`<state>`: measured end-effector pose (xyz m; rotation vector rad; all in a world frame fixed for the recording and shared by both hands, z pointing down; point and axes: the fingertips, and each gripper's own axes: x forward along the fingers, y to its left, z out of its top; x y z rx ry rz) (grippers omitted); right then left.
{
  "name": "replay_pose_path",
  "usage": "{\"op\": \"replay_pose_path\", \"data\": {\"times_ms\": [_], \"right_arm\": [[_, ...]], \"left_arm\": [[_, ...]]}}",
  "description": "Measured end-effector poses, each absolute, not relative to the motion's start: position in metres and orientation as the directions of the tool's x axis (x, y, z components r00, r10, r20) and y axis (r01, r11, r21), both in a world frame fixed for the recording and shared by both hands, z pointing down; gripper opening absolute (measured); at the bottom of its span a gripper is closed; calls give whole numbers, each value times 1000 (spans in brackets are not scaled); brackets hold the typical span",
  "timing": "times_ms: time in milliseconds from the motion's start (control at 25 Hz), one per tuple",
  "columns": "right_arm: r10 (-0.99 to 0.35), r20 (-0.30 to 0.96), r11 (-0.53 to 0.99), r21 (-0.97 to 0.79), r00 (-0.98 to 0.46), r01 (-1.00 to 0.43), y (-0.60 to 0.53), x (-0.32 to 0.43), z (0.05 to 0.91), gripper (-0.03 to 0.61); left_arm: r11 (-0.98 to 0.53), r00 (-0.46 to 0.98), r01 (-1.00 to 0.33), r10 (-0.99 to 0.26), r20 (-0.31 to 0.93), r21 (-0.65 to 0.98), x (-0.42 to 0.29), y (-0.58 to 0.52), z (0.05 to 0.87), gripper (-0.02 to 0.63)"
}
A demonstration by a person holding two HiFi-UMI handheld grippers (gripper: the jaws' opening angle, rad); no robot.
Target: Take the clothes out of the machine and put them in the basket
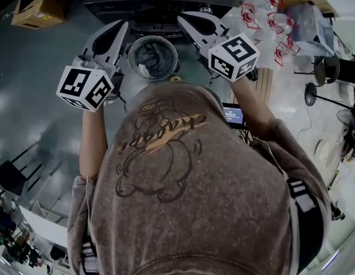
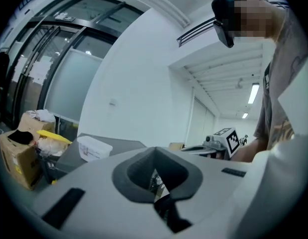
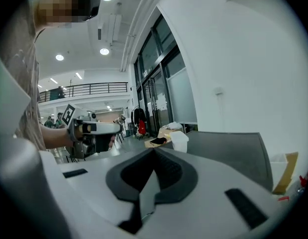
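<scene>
In the head view a round basket [image 1: 133, 46] stands on the floor in front of the dark machine [image 1: 160, 2], with dark grey clothes [image 1: 152, 56] inside it. My left gripper [image 1: 122, 27] is raised to the left of the basket and my right gripper [image 1: 185, 20] to its right, both above it and pointing toward the machine. The left gripper [image 2: 154, 171] is shut, with no cloth between its jaws. The right gripper [image 3: 153, 176] also has its jaws together and holds nothing. A white tub [image 2: 94, 147] sits on the machine's grey top.
A cardboard box [image 1: 39, 4] stands left of the machine. Clear bags with red handles [image 1: 263, 16] lie to its right. A small lit screen [image 1: 233, 114] is by my right elbow. Dark chairs [image 1: 11, 176] stand at the lower left and a stool [image 1: 326, 67] at the right.
</scene>
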<state>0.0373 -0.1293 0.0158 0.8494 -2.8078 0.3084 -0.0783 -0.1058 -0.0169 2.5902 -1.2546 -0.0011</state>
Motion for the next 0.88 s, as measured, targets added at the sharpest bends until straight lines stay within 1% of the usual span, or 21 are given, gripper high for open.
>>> {"op": "replay_pose_path", "data": {"times_ms": [160, 360, 600, 880], "right_arm": [[-505, 216, 836, -119, -836, -536, -124, 40, 17, -3], [-470, 189, 861, -118, -862, -495, -116, 36, 23, -3], [-480, 163, 849, -162, -862, -504, -118, 29, 39, -3], [-497, 154, 834, -187, -854, -519, -132, 28, 54, -3]], "left_arm": [[-570, 595, -799, -797, 108, 194, -72, -102, -3, 8], [-524, 552, -823, -829, 92, 218, -76, -99, 16, 8], [-508, 532, -832, -844, 60, 224, -83, -102, 26, 8], [-477, 504, -846, -861, 66, 238, -91, -105, 45, 8]]}}
